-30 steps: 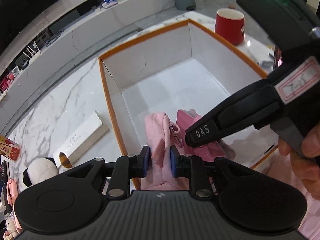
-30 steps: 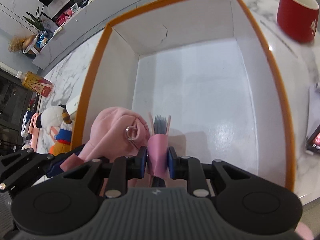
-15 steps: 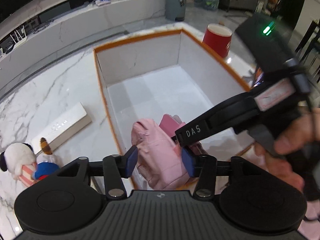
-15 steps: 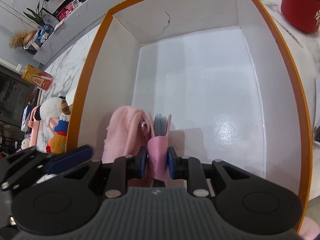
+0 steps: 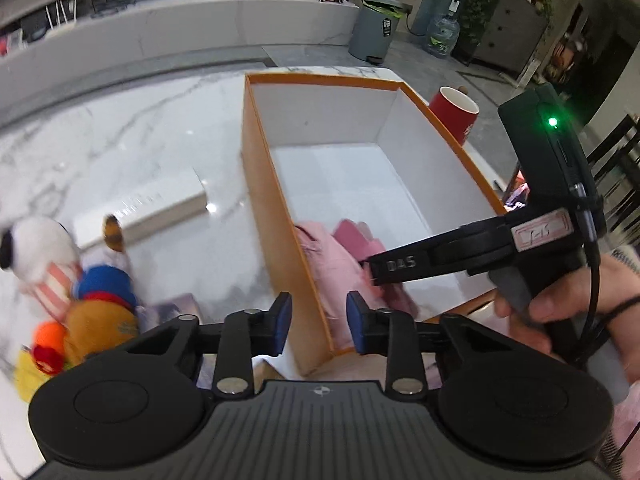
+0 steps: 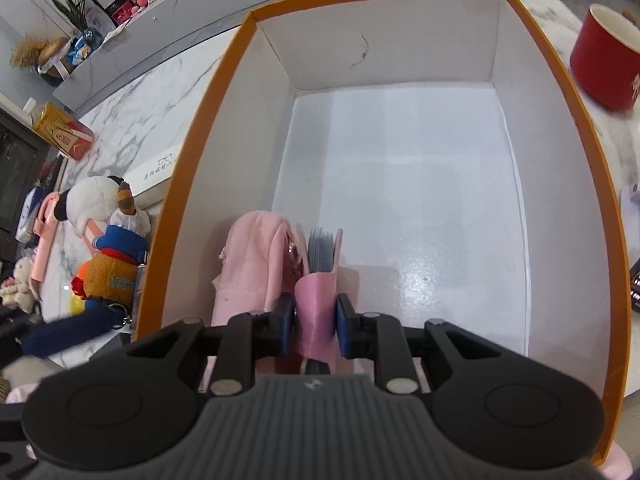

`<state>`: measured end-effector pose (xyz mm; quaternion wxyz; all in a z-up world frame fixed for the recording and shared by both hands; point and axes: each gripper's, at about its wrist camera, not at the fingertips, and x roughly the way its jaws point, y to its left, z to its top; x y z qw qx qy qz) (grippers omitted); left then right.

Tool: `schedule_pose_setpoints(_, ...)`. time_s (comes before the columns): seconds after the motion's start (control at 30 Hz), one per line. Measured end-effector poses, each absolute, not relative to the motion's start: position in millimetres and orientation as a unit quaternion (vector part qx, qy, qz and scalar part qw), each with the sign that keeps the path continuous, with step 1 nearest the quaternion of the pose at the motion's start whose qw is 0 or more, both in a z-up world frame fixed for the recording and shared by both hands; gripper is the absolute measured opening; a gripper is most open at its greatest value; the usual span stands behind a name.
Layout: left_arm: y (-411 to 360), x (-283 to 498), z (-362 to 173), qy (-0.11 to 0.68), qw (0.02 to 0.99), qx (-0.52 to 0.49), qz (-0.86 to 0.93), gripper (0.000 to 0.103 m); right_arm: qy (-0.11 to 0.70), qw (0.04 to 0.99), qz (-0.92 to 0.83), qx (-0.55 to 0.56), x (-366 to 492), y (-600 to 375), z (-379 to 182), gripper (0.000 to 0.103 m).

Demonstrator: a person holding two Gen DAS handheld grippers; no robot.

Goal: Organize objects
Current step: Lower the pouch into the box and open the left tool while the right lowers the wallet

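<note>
An orange box [image 5: 256,184] with a white inside stands on the marble table. In its near left corner a soft pink pouch [image 6: 252,256] leans against the wall. Beside the pouch, my right gripper [image 6: 316,320] is shut on a pink card holder [image 6: 318,300] with grey cards sticking out. The same gripper reaches into the box in the left wrist view, its finger [image 5: 400,268] by the pouch [image 5: 328,256]. My left gripper [image 5: 316,320] hovers over the box's near left wall. Its jaws are closing with nothing between them.
Plush toys [image 5: 52,256] lie on the table left of the box, with a long white carton [image 5: 140,208] behind them. A red cup [image 6: 604,60] stands right of the box. A red and yellow packet [image 6: 64,132] lies far left. Most of the box floor [image 6: 400,200] is bare.
My left gripper let go of the pink pouch, opened wide, drew back to the box's left wall and narrowed again. The right gripper kept its hold on the card holder.
</note>
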<state>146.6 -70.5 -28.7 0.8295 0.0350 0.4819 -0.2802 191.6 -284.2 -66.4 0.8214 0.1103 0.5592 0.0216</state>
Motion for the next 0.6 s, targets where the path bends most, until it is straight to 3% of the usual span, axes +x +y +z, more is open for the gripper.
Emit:
schedule_pose_setpoints(0.2,-71,145,-32,0.472,0.832,0.039,-0.289,0.029,0.558,0.823,0.028,0.104,186,-270,-61,0.030)
schedule_pose_setpoints(0.6,-62,145,-38,0.470,0.831,0.018,-0.295,0.023,0.538,0.817,0.032,0.204,170,-289,-64,0.026)
